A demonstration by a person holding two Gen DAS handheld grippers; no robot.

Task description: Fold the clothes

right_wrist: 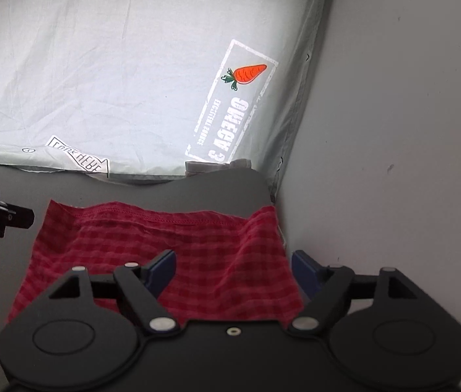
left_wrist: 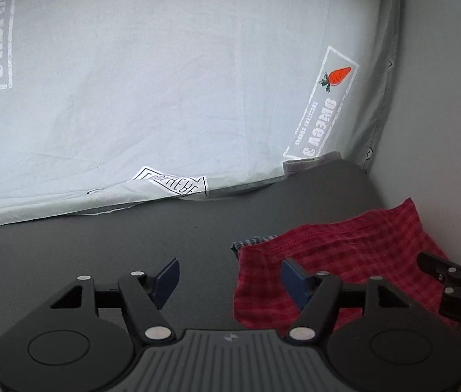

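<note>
Left-wrist and right-wrist views of a dark grey surface [left_wrist: 132,228] bounded on the far side by a pale grey printed sheet [left_wrist: 165,81] and on the right by a plain wall [right_wrist: 410,130]. A red checked garment [right_wrist: 171,245] lies flat on the surface at the near right, its stitched hem toward the far side and its right edge against the wall. A blue checked cloth [left_wrist: 250,241] shows just beyond the garment's far-left corner. The left gripper [left_wrist: 229,279] is released, jaws wide apart, over the garment's left edge: its right fingertip sits above the red fabric, its left one above bare surface. The right gripper [right_wrist: 233,269] is likewise released, spanning the garment's right part, with its right fingertip near the wall. The sheet carries a carrot print [right_wrist: 247,73] and a small white label [left_wrist: 173,183] at its near edge.
</note>
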